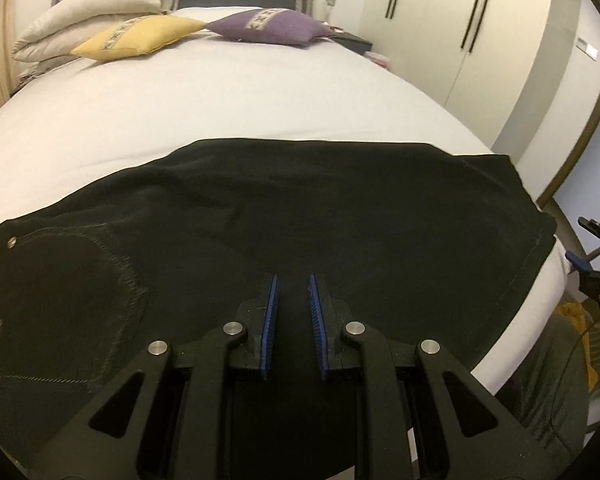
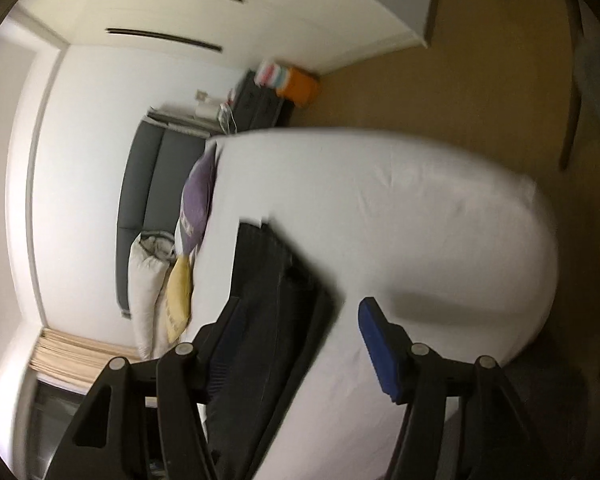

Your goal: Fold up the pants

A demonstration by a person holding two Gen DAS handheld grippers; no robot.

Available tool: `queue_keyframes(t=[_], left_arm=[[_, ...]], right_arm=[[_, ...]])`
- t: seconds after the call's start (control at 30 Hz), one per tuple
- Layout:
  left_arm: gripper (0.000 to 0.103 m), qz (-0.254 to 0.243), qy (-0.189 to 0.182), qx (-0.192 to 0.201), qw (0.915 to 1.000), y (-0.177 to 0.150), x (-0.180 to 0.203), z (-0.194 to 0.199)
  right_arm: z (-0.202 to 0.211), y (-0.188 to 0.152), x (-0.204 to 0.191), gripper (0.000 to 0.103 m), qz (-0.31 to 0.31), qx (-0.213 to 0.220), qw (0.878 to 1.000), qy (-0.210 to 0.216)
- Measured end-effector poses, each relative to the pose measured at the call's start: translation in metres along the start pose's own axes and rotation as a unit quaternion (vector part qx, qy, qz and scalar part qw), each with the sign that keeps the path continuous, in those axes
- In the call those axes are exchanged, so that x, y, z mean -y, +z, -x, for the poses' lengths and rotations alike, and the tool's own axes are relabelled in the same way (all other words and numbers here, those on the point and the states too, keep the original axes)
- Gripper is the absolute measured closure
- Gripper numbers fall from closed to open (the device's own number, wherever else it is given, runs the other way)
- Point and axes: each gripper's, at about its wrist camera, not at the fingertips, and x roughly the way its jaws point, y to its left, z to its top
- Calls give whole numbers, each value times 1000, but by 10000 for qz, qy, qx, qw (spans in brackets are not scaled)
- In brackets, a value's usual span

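Right under my left gripper (image 1: pixel 292 280), tongs narrow and holding nothing, the black pants (image 1: pixel 300 208) look folded on the bed (image 1: pixel 220 100), while my right gripper (image 2: pixel 300 316) gapes wide, maybe nearly done.

dim, fisheye-warped, right view motion-blurred

The left gripper (image 1: pixel 293 280) and right gripper (image 2: pixel 296 312) share black angular linkage arms, round silver pivot pins (image 1: pixel 235 328) and ribbed blue finger pads (image 1: pixel 315 312).

No legible text, labels or numbers anywhere.
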Motion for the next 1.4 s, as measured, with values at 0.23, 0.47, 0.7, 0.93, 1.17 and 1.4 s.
queue_keyframes(t=[0.23, 0.47, 0.7, 0.93, 1.17, 1.4], left_arm=[[87, 85, 39, -282, 9996, -16, -10, 2], [87, 67, 31, -285, 9996, -11, -3, -4], [87, 65, 19, -276, 9996, -10, -6, -8], [87, 72, -4, -268, 9996, -11, -6, -8], [87, 160, -128, -332, 9992, -7, -4, -8], [87, 318, -478, -425, 9974, 5, 5, -5]], right_arm=[[-40, -19, 4, 40, -324, -207, 9992, 92], [-55, -11, 1, 40, -567, -333, 9975, 260], [-64, -12, -5, 41, -608, -345, 9969, 365], [-66, -18, 12, 83, -878, -313, 9945, 475], [-61, -22, 20, 94, -843, -252, 9947, 534], [-55, -28, -8, 94, -48, 29, 10000, 4]])
